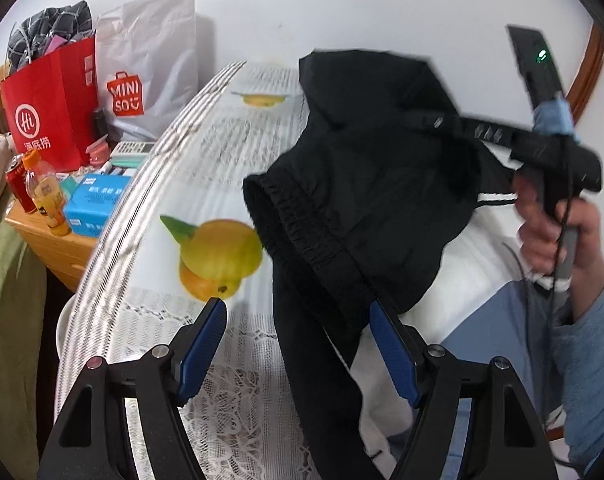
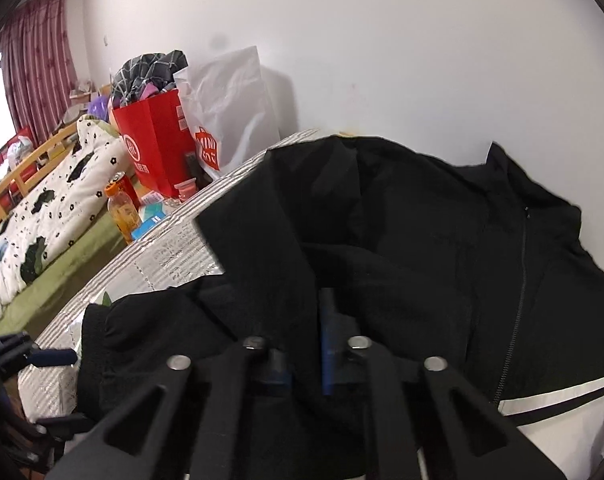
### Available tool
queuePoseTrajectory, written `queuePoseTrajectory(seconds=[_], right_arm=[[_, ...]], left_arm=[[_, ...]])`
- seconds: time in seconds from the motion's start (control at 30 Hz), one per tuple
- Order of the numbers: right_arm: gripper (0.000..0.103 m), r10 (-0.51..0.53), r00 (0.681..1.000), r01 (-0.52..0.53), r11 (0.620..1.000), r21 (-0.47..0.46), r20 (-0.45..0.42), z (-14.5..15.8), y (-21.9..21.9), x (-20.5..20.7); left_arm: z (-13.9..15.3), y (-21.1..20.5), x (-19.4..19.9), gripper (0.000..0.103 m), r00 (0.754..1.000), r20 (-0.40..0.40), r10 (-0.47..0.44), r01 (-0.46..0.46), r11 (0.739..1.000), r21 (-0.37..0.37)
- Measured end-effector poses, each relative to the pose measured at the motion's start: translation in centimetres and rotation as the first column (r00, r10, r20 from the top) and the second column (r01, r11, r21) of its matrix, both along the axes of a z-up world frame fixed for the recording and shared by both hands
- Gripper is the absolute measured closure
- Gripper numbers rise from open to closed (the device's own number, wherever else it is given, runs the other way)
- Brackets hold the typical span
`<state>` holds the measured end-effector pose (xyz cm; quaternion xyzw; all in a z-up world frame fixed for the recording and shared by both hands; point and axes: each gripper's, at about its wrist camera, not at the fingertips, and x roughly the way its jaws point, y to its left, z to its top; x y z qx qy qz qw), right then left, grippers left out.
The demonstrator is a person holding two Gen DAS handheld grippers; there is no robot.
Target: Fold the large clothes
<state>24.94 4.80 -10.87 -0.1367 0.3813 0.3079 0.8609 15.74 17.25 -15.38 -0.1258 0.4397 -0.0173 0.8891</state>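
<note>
The black jacket (image 2: 442,248), with a front zip and a white lower band, lies heaped on the table (image 1: 221,152) under its fruit-print cloth, its elastic hem at the near side. The right gripper (image 2: 308,344) is clamped on a fold of the black fabric. The left gripper (image 1: 297,320) stands apart-jawed, gripping nothing, its right finger touching the hem. Far left, a red paper bag (image 1: 49,116) and a white Miniso bag (image 1: 149,60) stand on a wooden bedside cabinet (image 1: 49,244).

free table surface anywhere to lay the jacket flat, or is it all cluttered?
Free: the tablecloth between the black jacket and the table's striped left edge, around the lemon print, reaching the open left gripper. Crowded: the nightstand beyond that edge, packed with bags, bottles and boxes. The right gripper pinches jacket cloth.
</note>
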Motion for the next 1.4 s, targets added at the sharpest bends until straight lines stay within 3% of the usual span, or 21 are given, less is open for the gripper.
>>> queuePoseTrajectory(seconds=[0.13, 0.23, 0.47, 0.6, 0.67, 0.73, 0.8, 0.93, 1.1, 1.17, 1.27, 1.33, 1.37, 1.4], right_arm=[[0.099, -0.071, 0.997, 0.07, 0.993, 0.094, 0.009, 2.0, -3.1, 1.5], [0.099, -0.181, 0.983, 0.177, 0.975, 0.136, 0.012, 3.3, -6.4, 3.1], [0.095, -0.425, 0.902, 0.429, 0.901, 0.06, -0.073, 1.0, -13.5, 8.1], [0.079, -0.517, 0.853, 0.517, 0.856, -0.014, -0.07, 0.2, -15.5, 8.4], [0.064, -0.496, 0.868, 0.496, 0.868, -0.002, -0.031, 1.2, -15.2, 6.9], [0.042, -0.443, 0.896, 0.443, 0.896, 0.004, 0.015, 2.1, -13.6, 4.7], [0.037, -0.349, 0.936, 0.349, 0.937, -0.001, 0.049, 2.6, -11.3, 2.2], [0.031, -0.143, 0.99, 0.143, 0.99, -0.014, 0.01, 1.8, -6.7, -2.0], [0.029, 0.057, 0.997, -0.05, 0.991, -0.124, 0.049, -0.7, -0.7, -5.4], [0.03, 0.084, 0.993, -0.066, 0.975, -0.214, 0.078, -2.2, 1.5, -5.6], [0.032, 0.024, 0.997, -0.002, 0.96, -0.28, 0.076, -4.0, 2.4, -4.3], [0.065, -0.018, 0.999, 0.029, 0.968, -0.248, 0.048, -4.6, 1.7, -2.9], [0.089, -0.025, 1.0, 0.027, 0.977, -0.21, 0.01, -4.5, 1.0, -2.3], [0.089, -0.032, 0.999, 0.031, 0.987, -0.158, -0.006, -3.8, 0.1, -2.1]], left_arm=[[-0.8, -0.4, 0.2, 0.031, 1.0, -0.021, 0.014, -0.014, 0.999, 0.034], [-0.9, -0.9, 0.1, 0.031, 1.0, -0.023, 0.012, -0.011, 0.998, 0.066], [-0.7, -0.7, 0.2, 0.031, 0.999, -0.038, 0.027, -0.026, 0.999, 0.048], [-0.2, -0.7, 0.5, 0.031, 0.999, -0.026, 0.033, -0.031, 0.998, 0.048], [0.1, -0.7, 0.7, 0.031, 0.999, -0.015, 0.035, -0.035, 0.998, 0.052], [0.4, -0.7, 1.1, 0.031, 0.999, -0.008, 0.05, -0.049, 0.997, 0.06], [0.5, -0.5, 1.7, 0.031, 0.997, -0.006, 0.073, -0.072, 0.994, 0.079], [0.5, 0.0, 2.2, 0.031, 0.994, -0.004, 0.111, -0.11, 0.989, 0.096], [0.5, 0.4, 1.5, 0.031, 0.993, -0.009, 0.121, -0.12, 0.99, 0.076], [0.6, 0.2, 1.2, 0.031, 0.993, -0.007, 0.119, -0.118, 0.99, 0.075], [0.7, -0.1, 1.0, 0.031, 0.994, -0.002, 0.113, -0.113, 0.991, 0.074], [0.7, -0.4, 1.0, 0.031, 0.994, -0.003, 0.111, -0.111, 0.991, 0.072], [0.8, -0.6, 1.1, 0.031, 0.994, -0.002, 0.11, -0.11, 0.991, 0.072], [0.8, -0.7, 1.1, 0.031, 0.994, 0.001, 0.107, -0.107, 0.992, 0.073]])
